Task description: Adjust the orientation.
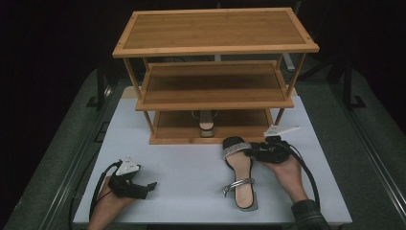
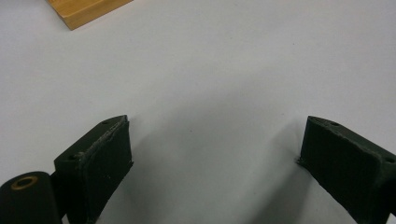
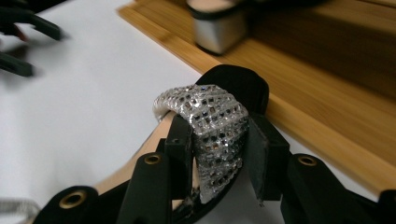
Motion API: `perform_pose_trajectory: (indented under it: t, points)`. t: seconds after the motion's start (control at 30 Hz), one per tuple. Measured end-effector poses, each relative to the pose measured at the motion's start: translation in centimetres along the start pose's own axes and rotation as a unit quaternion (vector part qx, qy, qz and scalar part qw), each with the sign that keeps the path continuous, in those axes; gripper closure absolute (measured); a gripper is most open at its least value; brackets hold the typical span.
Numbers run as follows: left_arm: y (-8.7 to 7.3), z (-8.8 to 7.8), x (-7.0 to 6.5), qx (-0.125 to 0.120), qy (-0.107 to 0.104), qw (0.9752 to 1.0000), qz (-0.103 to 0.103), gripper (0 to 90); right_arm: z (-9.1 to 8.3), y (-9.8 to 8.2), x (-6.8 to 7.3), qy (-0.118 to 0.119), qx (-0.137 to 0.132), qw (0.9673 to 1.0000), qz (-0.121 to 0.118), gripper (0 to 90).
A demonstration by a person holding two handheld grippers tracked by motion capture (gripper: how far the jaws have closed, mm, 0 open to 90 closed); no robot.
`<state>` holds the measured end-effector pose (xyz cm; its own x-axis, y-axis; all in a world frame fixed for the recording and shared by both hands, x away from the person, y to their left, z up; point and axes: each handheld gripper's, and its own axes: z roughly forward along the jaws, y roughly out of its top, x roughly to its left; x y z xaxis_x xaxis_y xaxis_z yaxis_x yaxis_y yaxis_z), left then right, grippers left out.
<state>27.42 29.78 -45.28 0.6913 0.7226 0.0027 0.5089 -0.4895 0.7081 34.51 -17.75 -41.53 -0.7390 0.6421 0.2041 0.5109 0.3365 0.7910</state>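
Observation:
A black sandal [image 1: 242, 175] with a tan insole lies on the white table, toe toward the wooden shoe rack [image 1: 215, 98]. Its rhinestone toe strap [image 3: 205, 107] sits between the jaws of my right gripper [image 3: 219, 135], whose pads press on it from both sides. From above, the right gripper [image 1: 256, 152] reaches in from the sandal's right side. The matching sandal [image 1: 207, 125] stands on the rack's bottom shelf, and its silver heel [image 3: 217, 28] is blurred. My left gripper [image 1: 149, 188] rests at the near left, and its jaws [image 2: 215, 140] stand wide apart over bare table.
The three-tier bamboo rack takes up the far middle of the white table [image 1: 186, 163]; its middle and top shelves are bare. A corner of the rack's base [image 2: 84, 9] shows ahead of the left gripper. Cables trail from both grippers toward the near edge.

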Motion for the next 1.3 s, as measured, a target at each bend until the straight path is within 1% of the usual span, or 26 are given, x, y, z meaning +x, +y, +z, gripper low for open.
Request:
perform_pose_trajectory:
  t: [0.1,0.17,0.2,0.23,0.27,0.33,0.4,0.47,0.53,0.6,0.63,0.7,0.8,0.87,0.93,0.97,1.0,1.07,1.13,1.17,1.2,1.23,1.27,1.3]
  points:
    - [0.0,0.0,0.0,0.001,0.000,1.0000,0.000,8.1,1.6,1.0,0.6,0.032,-0.004,0.9994,-0.007,64.4]
    - [0.0,0.0,0.0,0.001,0.000,1.0000,0.001,8.1,3.0,1.8,1.2,0.053,-0.001,0.9983,-0.024,64.4]
    - [0.0,0.0,0.0,0.001,0.000,1.0000,0.000,8.0,3.5,2.0,1.4,0.059,0.003,0.9979,-0.027,64.4]
    - [0.0,0.0,0.0,0.001,0.000,1.0000,0.000,8.1,5.0,2.5,1.9,0.079,0.011,0.9961,-0.037,64.4]
    - [0.0,0.0,0.0,0.001,0.000,1.0000,0.000,8.1,5.0,2.5,1.9,0.079,0.011,0.9961,-0.037,64.4]
    - [0.0,0.0,0.0,0.000,0.000,1.0000,0.000,8.0,6.4,2.9,2.5,0.100,0.015,0.9940,-0.043,64.6]
    - [0.0,0.0,0.0,0.000,0.000,1.0000,0.000,8.1,7.8,3.6,3.0,0.115,0.013,0.9917,-0.057,64.6]
    - [0.0,0.0,0.0,0.000,0.000,1.0000,0.000,8.1,8.1,3.7,3.2,0.114,0.011,0.9916,-0.060,64.6]
    - [0.0,0.0,0.0,0.000,0.000,1.0000,0.001,8.1,8.6,3.9,3.3,0.121,0.009,0.9906,-0.062,64.6]
    - [0.0,0.0,0.0,0.000,0.000,1.0000,0.001,8.1,9.0,3.9,3.2,0.120,0.012,0.9909,-0.058,64.5]
    - [0.0,0.0,0.0,0.000,0.000,1.0000,0.001,8.1,9.1,3.8,3.0,0.117,0.016,0.9912,-0.061,64.4]
    - [0.0,0.0,0.0,0.001,0.000,1.0000,0.001,8.1,9.3,3.5,2.8,0.111,0.025,0.9920,-0.055,64.3]
    - [0.0,0.0,0.0,0.001,0.000,1.0000,0.001,8.1,9.8,3.1,2.6,0.097,0.038,0.9932,-0.052,65.2]
    - [0.0,0.0,0.0,0.001,0.000,1.0000,0.001,8.1,10.2,2.8,2.6,0.084,0.052,0.9934,-0.059,65.7]
    - [0.0,0.0,0.0,0.001,0.000,1.0000,0.000,8.0,10.2,2.8,2.5,0.084,0.051,0.9937,-0.055,61.7]
    - [0.0,0.0,0.0,0.000,0.000,1.0000,0.001,8.1,10.2,2.8,2.5,0.079,0.054,0.9940,-0.054,56.2]
    - [0.0,0.0,0.0,0.000,0.000,1.0000,0.000,8.1,10.0,2.8,2.5,0.075,0.055,0.9942,-0.054,54.1]
    - [0.0,0.0,0.0,0.000,0.000,1.0000,0.000,8.1,9.4,2.9,2.4,0.067,0.058,0.9947,-0.052,52.6]
    - [0.0,0.0,0.0,0.000,0.000,1.0000,0.000,8.1,8.3,2.8,2.2,0.061,0.057,0.9955,-0.046,51.6]
    - [0.0,0.0,0.0,0.000,0.000,1.0000,0.000,8.1,7.5,2.8,2.2,0.058,0.055,0.9958,-0.044,51.6]
    - [0.0,0.0,0.0,0.000,0.000,1.0000,0.000,8.1,5.8,2.6,2.2,0.051,0.036,0.9974,-0.037,52.6]
    - [0.0,0.0,0.0,0.000,0.000,1.0000,0.000,8.1,5.8,2.6,2.2,0.051,0.036,0.9974,-0.037,52.6]
    - [0.0,0.0,0.0,0.000,0.000,1.0000,0.001,8.1,5.2,2.5,2.1,0.051,0.032,0.9975,-0.035,52.8]
    - [0.0,0.0,0.0,0.000,0.000,1.0000,0.000,8.1,4.3,2.4,2.0,0.050,0.036,0.9976,-0.032,52.9]
